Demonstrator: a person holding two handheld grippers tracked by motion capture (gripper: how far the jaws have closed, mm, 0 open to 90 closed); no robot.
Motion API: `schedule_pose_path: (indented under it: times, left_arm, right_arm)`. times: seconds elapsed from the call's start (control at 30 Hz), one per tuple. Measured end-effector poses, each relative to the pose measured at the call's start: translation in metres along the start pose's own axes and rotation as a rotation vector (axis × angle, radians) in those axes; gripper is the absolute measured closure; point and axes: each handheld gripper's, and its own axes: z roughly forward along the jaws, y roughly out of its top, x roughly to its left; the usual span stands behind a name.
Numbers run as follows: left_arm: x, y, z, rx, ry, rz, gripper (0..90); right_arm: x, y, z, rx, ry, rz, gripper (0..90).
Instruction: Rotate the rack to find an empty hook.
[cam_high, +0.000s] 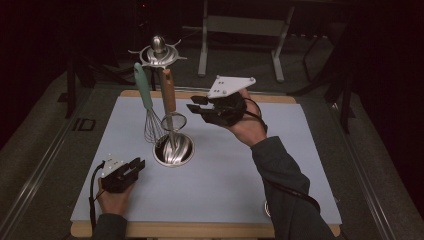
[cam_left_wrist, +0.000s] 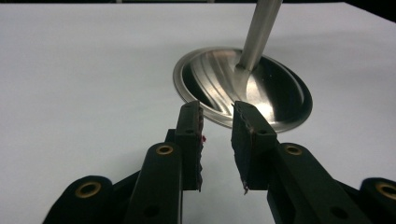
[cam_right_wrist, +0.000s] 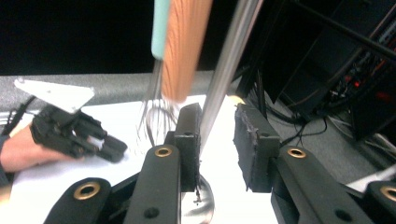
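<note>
Utensils (cam_high: 161, 97) hang on the stand (cam_high: 173, 149) (both grippers (cam_high: 200, 107) apart, empty).

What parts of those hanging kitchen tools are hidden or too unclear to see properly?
- Teal-handled wire whisk: right claw view cuts off its handle at the top edge.
- Wooden-handled utensil: blurred in the right claw view; its lower end is too small to identify from above.
- Steel stand's pole: left claw view crops it.

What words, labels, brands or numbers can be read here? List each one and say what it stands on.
None can be read. The utensil stand, the teal-handled whisk, the wooden-handled utensil and the white mat carry no legible text, nor do the left tongs or the right tongs.
</note>
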Motion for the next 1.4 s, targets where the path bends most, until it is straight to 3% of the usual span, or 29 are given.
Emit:
schedule_pose_path:
  times: [0.1,0.27,0.43,0.8,1.03,1.27,1.4]
  left_arm:
    - [-0.002,0.004,-0.004,-0.027,-0.013,-0.029,76.0]
    - [-0.016,0.018,-0.012,-0.076,-0.027,0.008,81.9]
    - [-0.028,0.035,-0.027,-0.166,-0.054,0.027,89.9]
    - [-0.035,0.080,-0.050,-0.338,-0.129,-0.002,90.0]
    - [-0.037,0.108,-0.056,-0.410,-0.155,0.001,90.0]
    - [-0.041,0.133,-0.062,-0.474,-0.160,0.011,90.0]
    - [-0.043,0.146,-0.067,-0.494,-0.161,0.037,89.9]
  right_arm:
    - [0.000,-0.011,-0.005,0.009,-0.003,0.012,70.0]
    - [-0.005,-0.028,-0.019,0.017,-0.017,0.035,69.8]
    - [-0.009,-0.045,-0.024,0.039,-0.027,0.065,69.8]
    - [-0.001,-0.094,-0.023,0.125,-0.043,0.104,69.4]
    - [-0.004,-0.125,-0.024,0.228,-0.069,0.177,70.9]
    - [-0.002,-0.151,-0.022,0.280,-0.062,0.199,69.5]
    - [0.001,-0.163,-0.027,0.303,-0.082,0.212,67.7]
